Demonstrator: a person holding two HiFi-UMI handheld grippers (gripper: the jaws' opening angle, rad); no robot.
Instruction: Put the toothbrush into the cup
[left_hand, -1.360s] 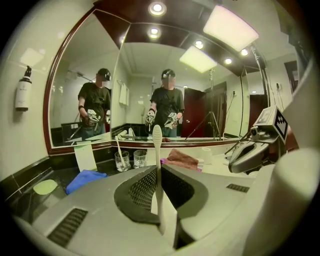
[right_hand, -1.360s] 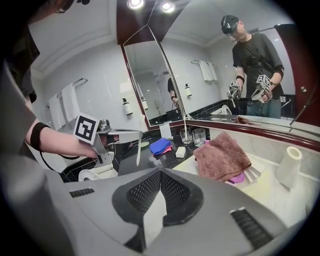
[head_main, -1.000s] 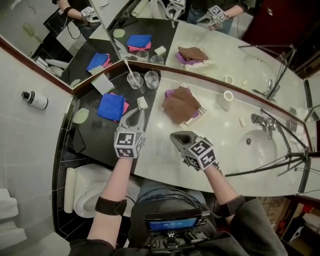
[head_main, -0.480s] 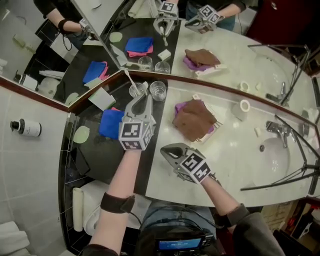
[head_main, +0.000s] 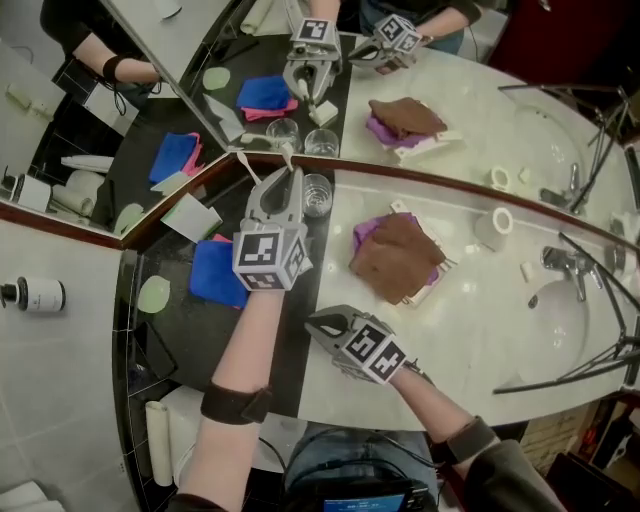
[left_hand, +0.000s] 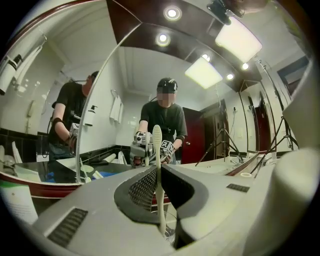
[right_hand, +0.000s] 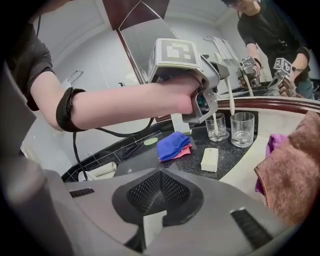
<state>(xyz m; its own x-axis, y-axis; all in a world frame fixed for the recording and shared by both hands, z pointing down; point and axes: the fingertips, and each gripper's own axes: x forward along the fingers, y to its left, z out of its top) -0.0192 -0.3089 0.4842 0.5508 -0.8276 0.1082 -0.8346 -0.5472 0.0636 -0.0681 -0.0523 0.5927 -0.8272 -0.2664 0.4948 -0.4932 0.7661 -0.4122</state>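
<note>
My left gripper (head_main: 284, 178) (left_hand: 160, 175) is shut on a cream toothbrush (left_hand: 157, 145), held upright with its head up. The gripper's tips hang over the left of two clear glasses by the mirror corner and hide that glass in the head view. In the right gripper view the held toothbrush (right_hand: 231, 100) hangs just above and beside that glass (right_hand: 216, 126), which has a pale stick standing in it. The second glass (head_main: 317, 193) (right_hand: 243, 129) stands just to the right. My right gripper (head_main: 312, 322) (right_hand: 159, 175) is shut and hovers low at the counter's front.
A blue cloth (head_main: 215, 272) over a pink one lies on the black counter, and a pale soap bar (right_hand: 209, 159) lies near the glasses. A brown towel (head_main: 398, 255) on a purple cloth sits mid-counter. At the right are a tape roll (head_main: 495, 222), a tap (head_main: 560, 262) and tripod legs.
My left gripper has travelled away from me with the toothbrush, up to the glasses at the mirror corner. My right gripper has drifted left and nearer to me, and stays shut.
</note>
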